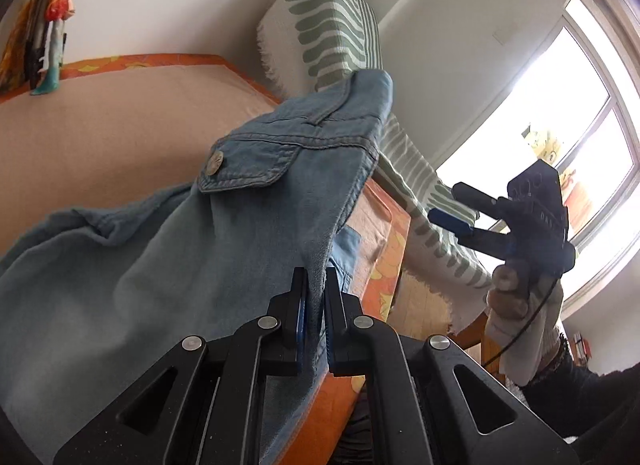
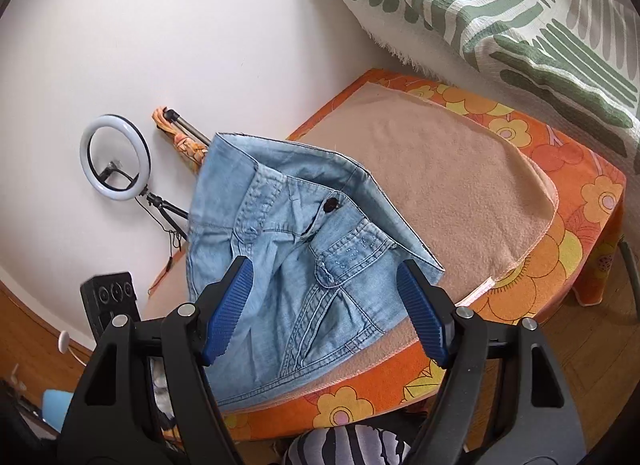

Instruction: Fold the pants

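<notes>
Your left hand-held gripper [image 1: 316, 301] was clamped on a fabric edge of the denim pants [image 1: 168, 265] — the jaws were nearly together with a fold of the cloth pinched between the blue pads. From the left wrist view the pants rose from that pinch point, with a buttoned back pocket flap [image 1: 248, 163] facing the camera.

Your right hand-held gripper [image 2: 324, 309] was wide open and held nothing; its ribbed blue pads [image 2: 228, 313] framed the waistband and fly button [image 2: 331, 205] from above, but I couldn't tell if they touched the cloth.

The pants lay partly on the tabletop [image 2: 560, 169], on a beige fleece mat [image 2: 452, 177] over the orange floral tablecloth [image 2: 588, 185], near the edge closest to you, with one part lifted off.

A green-striped cushion [image 2: 500, 5] sat behind the tabletop, against the wall. A ring light [image 2: 115, 163] on a tripod stood by the white wall, at left in the right wrist view.
</notes>
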`<act>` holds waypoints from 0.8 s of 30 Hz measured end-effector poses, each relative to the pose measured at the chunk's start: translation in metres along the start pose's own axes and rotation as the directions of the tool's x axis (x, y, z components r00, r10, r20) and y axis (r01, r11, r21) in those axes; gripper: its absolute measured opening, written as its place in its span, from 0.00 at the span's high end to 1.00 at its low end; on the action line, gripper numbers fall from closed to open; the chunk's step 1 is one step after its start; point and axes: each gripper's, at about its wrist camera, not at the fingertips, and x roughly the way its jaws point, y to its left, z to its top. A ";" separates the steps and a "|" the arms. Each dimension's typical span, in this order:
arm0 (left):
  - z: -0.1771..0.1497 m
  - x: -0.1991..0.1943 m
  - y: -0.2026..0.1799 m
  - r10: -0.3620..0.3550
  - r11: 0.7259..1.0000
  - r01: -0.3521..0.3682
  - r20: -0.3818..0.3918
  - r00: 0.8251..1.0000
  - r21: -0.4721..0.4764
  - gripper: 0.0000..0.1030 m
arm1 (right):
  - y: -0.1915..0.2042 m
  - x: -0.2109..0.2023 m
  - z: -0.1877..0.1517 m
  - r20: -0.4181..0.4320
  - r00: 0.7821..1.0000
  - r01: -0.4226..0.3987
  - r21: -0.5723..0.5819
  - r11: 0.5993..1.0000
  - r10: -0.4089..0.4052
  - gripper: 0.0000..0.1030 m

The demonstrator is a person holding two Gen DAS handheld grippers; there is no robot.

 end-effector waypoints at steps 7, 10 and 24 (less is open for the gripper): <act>-0.022 0.045 -0.006 0.055 0.997 -0.047 -0.110 0.992 0.068 0.94 | -0.049 0.021 0.010 -0.042 0.997 -0.051 0.182 0.982 0.060 0.24; -0.024 0.048 -0.007 0.055 0.997 -0.047 -0.116 0.992 0.065 0.94 | -0.055 0.042 0.006 -0.107 0.994 0.024 0.135 0.991 -0.009 0.24; -0.028 0.056 -0.014 0.016 1.000 -0.013 -0.120 0.993 0.026 0.94 | -0.071 0.073 -0.036 -0.292 0.950 -0.021 0.286 0.958 0.108 0.36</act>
